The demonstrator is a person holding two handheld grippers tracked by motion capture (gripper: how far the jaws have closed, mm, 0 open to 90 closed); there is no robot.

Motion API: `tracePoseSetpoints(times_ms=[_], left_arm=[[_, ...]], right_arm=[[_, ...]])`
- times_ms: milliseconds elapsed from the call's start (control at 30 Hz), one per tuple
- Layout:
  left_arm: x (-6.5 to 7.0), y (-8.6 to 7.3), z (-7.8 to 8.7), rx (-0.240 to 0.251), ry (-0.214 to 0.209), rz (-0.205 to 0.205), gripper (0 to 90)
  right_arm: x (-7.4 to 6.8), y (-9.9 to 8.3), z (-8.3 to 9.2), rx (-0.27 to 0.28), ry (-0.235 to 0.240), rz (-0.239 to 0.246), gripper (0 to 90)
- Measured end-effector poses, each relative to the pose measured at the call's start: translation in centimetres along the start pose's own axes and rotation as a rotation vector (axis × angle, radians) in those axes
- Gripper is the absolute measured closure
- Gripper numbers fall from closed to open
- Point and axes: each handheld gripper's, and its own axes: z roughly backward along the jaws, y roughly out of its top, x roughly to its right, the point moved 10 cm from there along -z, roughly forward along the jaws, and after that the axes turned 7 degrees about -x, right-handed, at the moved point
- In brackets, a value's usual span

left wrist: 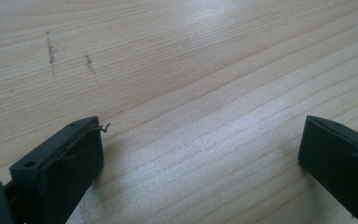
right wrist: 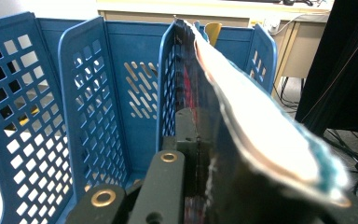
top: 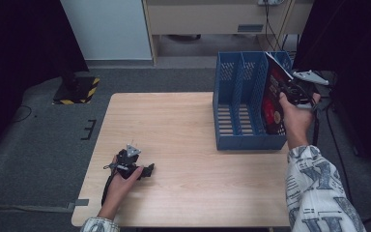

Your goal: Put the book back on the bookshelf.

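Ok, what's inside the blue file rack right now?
The blue file rack has its left and middle slots bare, slatted floor showing. At the rightmost slot, the right gripper holds a red-and-black magazine. The magazine covers that slot's inside, so anything there is hidden.

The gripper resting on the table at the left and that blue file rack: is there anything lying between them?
No. In the high view, only bare wooden table stretches between the left gripper and the blue file rack. The left gripper view shows plain wood between its open jaws too.

Black gripper (top: 147, 170) bodies, grey triangular top plates, trailing cables; white grey-patterned sleeves (top: 314, 188).
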Motion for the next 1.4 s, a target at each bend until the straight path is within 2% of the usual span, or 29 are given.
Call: tracePoseSetpoints(times_ms=[500, 767, 1000, 1167, 1400], left_arm=[[0.1, 0.1, -0.1, 0.001, 0.0, 0.0, 0.0], [0.1, 0.1, -0.1, 0.001, 0.001, 0.001, 0.0], [0.1, 0.1, -0.1, 0.001, 0.001, 0.001, 0.0], [0.1, 0.1, -0.1, 0.001, 0.001, 0.001, 0.0], [0.2, 0.1, -0.1, 0.002, 0.0, 0.0, 0.0]], right_arm=[[-0.5, -1.2, 1.0, -0.004, 0.031, -0.015, 85.6], [-0.8, -2.1, 1.5, -0.037, 0.039, -0.011, 84.8], [-1.3, -1.9, 1.7, -0.059, 0.048, 0.002, 82.2], [-1.1, -1.3, 1.9, -0.07, 0.039, -0.002, 80.5], [-0.9, -0.5, 1.8, -0.113, 0.039, 0.023, 80.3]])
